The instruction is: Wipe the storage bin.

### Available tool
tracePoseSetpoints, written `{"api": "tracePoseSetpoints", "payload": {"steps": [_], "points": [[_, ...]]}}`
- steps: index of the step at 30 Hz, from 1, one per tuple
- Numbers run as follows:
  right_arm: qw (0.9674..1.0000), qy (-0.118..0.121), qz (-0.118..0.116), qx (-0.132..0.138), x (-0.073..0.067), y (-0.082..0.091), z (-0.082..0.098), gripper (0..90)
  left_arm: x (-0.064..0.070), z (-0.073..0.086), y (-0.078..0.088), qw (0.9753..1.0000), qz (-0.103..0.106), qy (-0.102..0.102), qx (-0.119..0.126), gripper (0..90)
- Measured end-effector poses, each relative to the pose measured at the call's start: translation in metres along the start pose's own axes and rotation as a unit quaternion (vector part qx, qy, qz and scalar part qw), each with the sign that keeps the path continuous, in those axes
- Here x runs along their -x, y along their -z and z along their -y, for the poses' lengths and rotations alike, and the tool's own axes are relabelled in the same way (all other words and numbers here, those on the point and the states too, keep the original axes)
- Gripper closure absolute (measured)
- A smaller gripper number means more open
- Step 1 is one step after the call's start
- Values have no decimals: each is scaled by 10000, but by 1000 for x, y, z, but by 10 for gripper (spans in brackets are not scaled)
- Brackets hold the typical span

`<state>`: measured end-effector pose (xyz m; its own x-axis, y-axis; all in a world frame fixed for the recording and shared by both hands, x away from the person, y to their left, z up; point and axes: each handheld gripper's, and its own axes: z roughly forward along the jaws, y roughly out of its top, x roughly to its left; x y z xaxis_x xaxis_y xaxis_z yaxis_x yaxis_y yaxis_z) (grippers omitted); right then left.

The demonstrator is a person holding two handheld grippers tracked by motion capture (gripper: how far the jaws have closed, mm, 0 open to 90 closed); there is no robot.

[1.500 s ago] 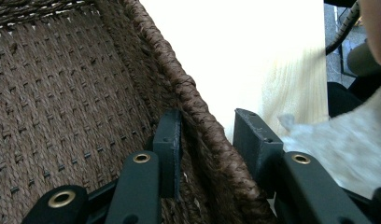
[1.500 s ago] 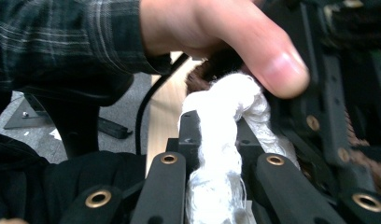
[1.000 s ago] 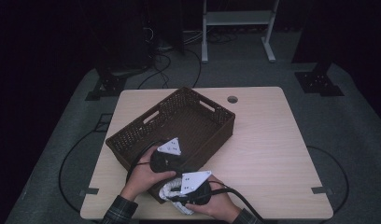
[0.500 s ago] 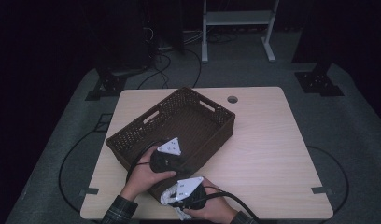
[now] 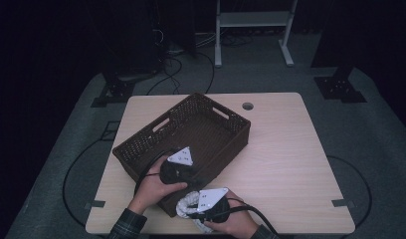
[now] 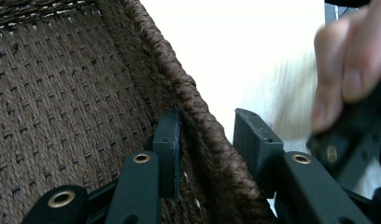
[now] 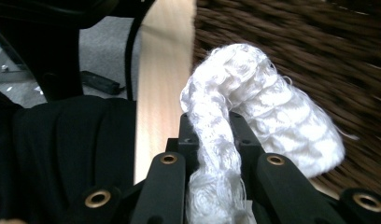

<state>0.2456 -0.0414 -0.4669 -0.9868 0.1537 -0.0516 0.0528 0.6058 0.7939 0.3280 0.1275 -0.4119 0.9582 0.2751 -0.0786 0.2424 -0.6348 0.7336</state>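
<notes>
a dark brown woven basket sits turned at an angle on the pale wooden table, its near corner toward the person, and a round cable hole lies in the tabletop just beyond it. past the table stand a white metal frame and loose cables on grey floor. the basket's near wall stands between the two grippers. the left gripper straddles that wall's braided rim, one jaw inside the basket and one outside; its pads look close against the weave, clamped on the rim. the left hand reaches in from the bottom edge, wrapped around the gripper body at the basket's near side. the right gripper is closed on a white knitted cloth, a twisted strand pinched between its jaws and the bulk bulging beyond them, just in front of the basket's outer wall. from above, the cloth lies at the table's near edge beside the basket corner, with the right hand low behind it.
</notes>
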Motion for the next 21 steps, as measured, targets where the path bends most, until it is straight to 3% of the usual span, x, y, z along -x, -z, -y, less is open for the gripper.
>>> {"api": "tracePoseSetpoints", "payload": {"steps": [10, 21], "points": [[9983, -325, 461, 114, 10, 40, 17, 778, 0, 0, 0, 10000, -2, -31, -17, 621], [9925, -753, 962, 68, 24, 79, 41, 778, 0, 0, 0, 10000, -2, -14, -19, 621]]}}
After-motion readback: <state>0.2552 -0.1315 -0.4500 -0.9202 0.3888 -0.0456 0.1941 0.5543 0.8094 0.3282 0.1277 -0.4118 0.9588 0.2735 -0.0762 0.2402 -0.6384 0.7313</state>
